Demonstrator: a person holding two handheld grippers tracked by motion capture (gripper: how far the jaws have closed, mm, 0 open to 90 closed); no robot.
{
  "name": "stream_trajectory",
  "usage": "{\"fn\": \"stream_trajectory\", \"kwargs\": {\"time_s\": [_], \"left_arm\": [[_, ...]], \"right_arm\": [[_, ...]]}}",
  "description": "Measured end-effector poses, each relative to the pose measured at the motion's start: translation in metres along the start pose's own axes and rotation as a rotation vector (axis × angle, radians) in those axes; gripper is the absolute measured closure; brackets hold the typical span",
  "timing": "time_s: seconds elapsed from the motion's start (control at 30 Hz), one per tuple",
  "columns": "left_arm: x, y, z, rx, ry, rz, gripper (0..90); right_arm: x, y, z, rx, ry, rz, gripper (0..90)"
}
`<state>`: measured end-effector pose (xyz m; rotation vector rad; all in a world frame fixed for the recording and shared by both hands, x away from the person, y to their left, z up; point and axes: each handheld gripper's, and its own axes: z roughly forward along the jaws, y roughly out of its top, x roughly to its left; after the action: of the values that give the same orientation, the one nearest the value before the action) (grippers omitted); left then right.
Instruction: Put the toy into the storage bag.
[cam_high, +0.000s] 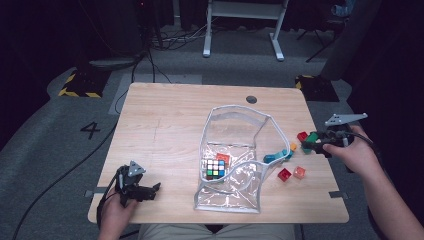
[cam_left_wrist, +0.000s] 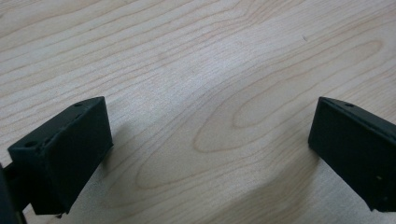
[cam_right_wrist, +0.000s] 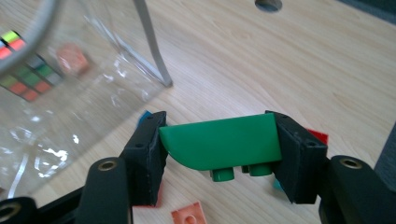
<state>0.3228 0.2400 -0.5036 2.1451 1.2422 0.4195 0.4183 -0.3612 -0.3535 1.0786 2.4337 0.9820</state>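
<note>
The right gripper clamps a curved green block with underside studs; left gripper spread.

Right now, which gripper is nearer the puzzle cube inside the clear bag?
Left. The left gripper sits left of the puzzle cube; the right gripper is farther, beyond the clear bag.

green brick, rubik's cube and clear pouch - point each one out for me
green brick (cam_right_wrist: 219, 140): right gripper view, on its smooth green face between the jaws.
rubik's cube (cam_high: 215, 169): high view, on its coloured top face inside the pouch.
clear pouch (cam_high: 235, 109): high view, on the far rim of its opening.
</note>
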Motion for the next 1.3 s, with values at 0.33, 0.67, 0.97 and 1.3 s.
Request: {"fn": "stream_trajectory", "kwargs": {"time_s": [0.33,0.67,0.97,1.3], "left_arm": [[0.0,0.0,0.0,0.001,0.001,0.0,0.0],[0.0,0.0,0.0,0.0,0.0,0.0,0.0],[0.0,0.0,0.0,-0.004,0.004,-0.001,0.0],[0.0,0.0,0.0,-0.005,-0.002,-0.002,0.0]], "right_arm": [[0.016,0.024,-0.024,-0.06,0.033,-0.041,41.6],[0.032,0.049,-0.036,-0.111,0.078,-0.093,41.7],[0.053,0.077,-0.034,-0.108,0.112,-0.172,41.7],[0.086,0.112,-0.018,-0.095,0.181,-0.292,41.7]]}}
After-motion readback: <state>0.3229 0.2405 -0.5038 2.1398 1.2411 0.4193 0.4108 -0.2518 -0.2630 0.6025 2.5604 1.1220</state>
